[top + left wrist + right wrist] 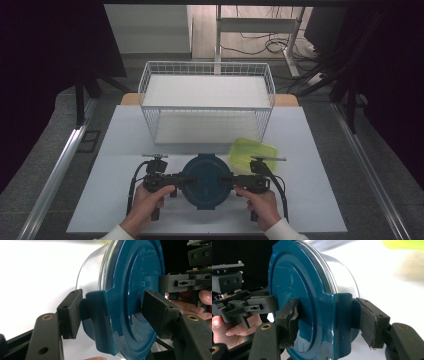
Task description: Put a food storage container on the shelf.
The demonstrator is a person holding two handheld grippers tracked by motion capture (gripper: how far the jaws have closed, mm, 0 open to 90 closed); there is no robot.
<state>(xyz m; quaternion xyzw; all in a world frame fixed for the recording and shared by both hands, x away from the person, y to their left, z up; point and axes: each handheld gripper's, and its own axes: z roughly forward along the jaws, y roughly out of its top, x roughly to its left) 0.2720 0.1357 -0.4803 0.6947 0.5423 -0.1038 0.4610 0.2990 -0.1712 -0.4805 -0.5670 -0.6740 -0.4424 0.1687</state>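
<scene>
Both claws are on the round container with its blue lid point(207, 181), sitting near the front of the white tabletop point(115, 150): left claw point(110, 315) clamps one side latch, right claw point(329, 320) clamps the opposite latch, jaws partway apart, pads pressing.

Black tongs point(181, 179) with brass-ringed screw holes and trailing black cables — white sleeves point(116, 233) at both wrists.
</scene>
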